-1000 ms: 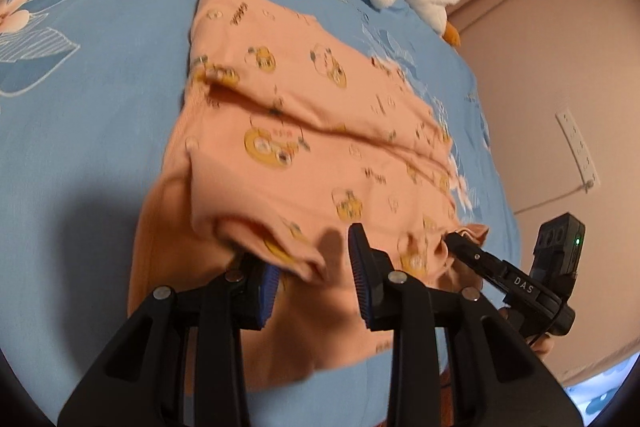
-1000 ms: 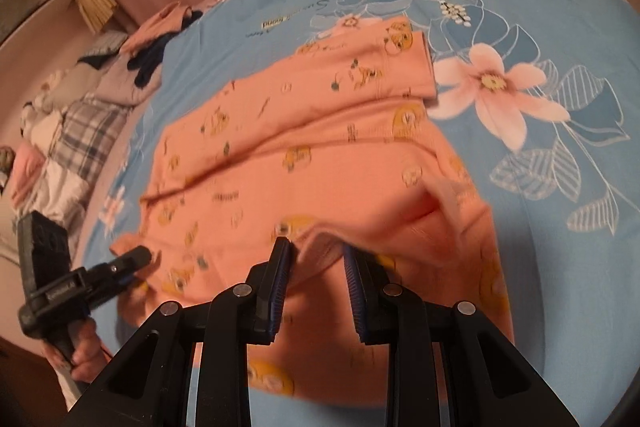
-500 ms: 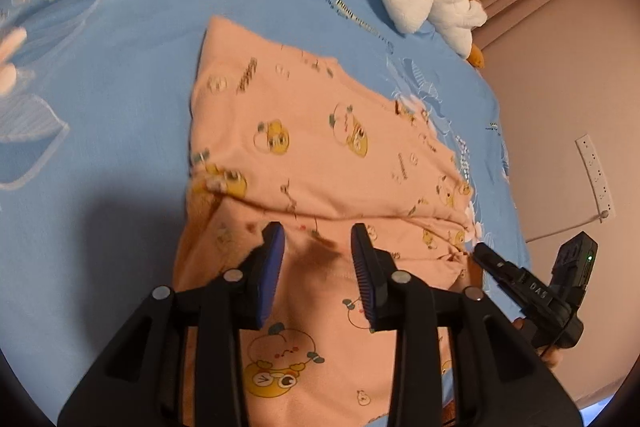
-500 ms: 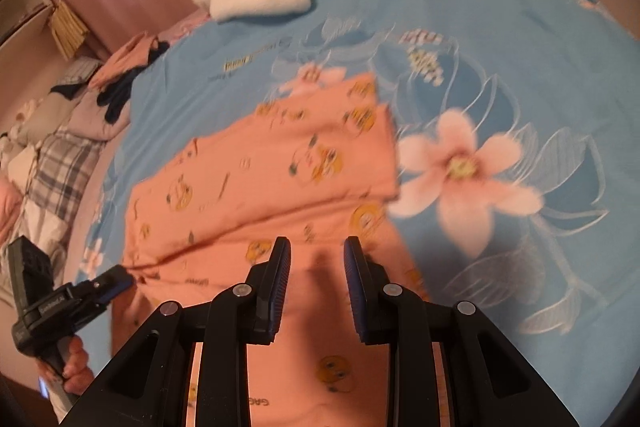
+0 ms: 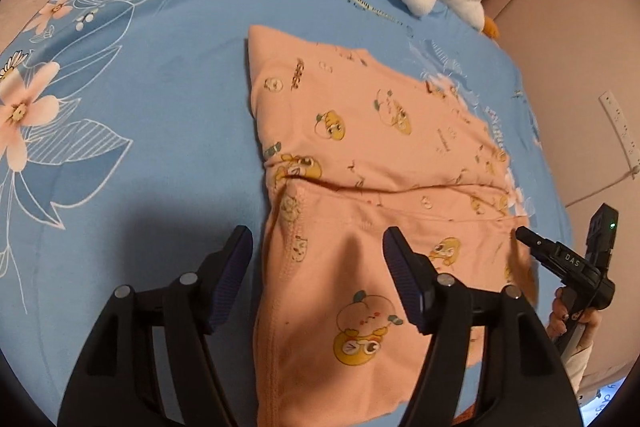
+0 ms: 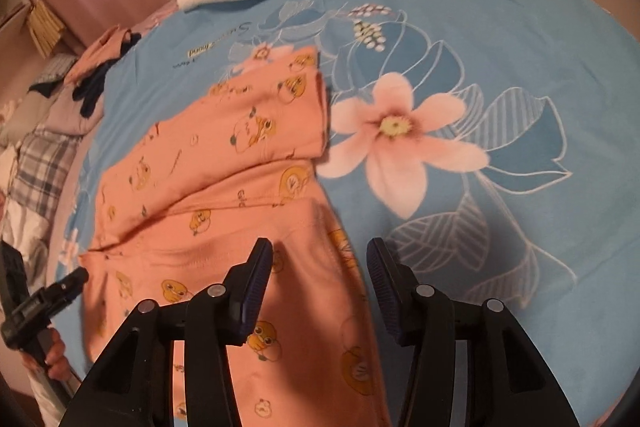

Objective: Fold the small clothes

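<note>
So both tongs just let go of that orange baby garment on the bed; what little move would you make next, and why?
Probably lower both tongs onto the near edge of the peach cartoon-print cotton garment and pinch it for another fold. The left tongs and right tongs have just been opening, with the cloth lying below untouched. Its far part is already folded over on the blue floral bedsheet.

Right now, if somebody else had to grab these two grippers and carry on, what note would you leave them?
Left gripper: open, holding nothing; its jaws have just been opening above the garment's near-left edge.
Right gripper: open, empty; its jaws have also just been opening, over the garment's right edge.
The peach printed garment lies flat on the blue floral bedsheet, its near part folded over with a crease across the middle.
Done: one fold laid and let go.
Left: probably another fold to make it compact, then set it aside.
</note>
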A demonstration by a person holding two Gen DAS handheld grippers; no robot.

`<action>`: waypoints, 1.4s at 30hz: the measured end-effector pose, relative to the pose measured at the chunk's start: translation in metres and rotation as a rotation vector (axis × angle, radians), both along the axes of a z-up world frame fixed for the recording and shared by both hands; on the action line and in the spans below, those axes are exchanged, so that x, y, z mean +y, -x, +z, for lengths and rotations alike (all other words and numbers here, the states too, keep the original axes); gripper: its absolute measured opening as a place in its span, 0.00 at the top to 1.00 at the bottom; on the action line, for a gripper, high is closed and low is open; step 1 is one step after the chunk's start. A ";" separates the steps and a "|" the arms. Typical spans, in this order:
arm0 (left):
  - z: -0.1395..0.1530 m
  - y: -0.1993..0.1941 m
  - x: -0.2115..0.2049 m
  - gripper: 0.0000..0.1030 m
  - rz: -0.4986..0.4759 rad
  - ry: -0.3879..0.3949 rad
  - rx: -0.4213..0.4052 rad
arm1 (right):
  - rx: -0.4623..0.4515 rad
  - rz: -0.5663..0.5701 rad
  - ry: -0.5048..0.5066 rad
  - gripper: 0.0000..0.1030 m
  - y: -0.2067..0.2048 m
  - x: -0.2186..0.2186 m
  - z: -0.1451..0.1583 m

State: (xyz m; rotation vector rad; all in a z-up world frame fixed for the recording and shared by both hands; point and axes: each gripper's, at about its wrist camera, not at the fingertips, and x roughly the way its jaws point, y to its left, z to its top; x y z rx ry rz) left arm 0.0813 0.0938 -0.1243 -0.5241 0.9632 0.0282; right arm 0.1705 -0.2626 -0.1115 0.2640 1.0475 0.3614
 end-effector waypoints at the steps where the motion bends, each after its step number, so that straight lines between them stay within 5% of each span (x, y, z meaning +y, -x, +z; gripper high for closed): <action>1: -0.002 -0.001 0.000 0.36 0.001 -0.001 0.005 | -0.016 -0.002 0.014 0.58 0.000 0.003 0.001; 4: -0.005 -0.004 0.000 0.44 0.002 0.001 0.004 | -0.044 -0.002 0.045 0.92 0.003 0.007 0.005; 5: -0.006 -0.003 0.000 0.49 0.006 -0.008 -0.001 | -0.051 -0.005 0.042 0.95 0.004 0.006 0.006; 7: -0.008 -0.002 0.000 0.78 0.009 -0.018 0.002 | -0.066 -0.018 0.043 0.95 0.009 0.004 0.010; 9: -0.010 -0.001 0.004 0.87 0.028 -0.023 0.010 | -0.091 -0.034 0.059 0.95 0.015 0.002 0.017; 42: 0.078 0.049 -0.001 0.95 0.056 0.051 -0.221 | -0.258 -0.074 -0.041 0.95 0.056 -0.011 0.090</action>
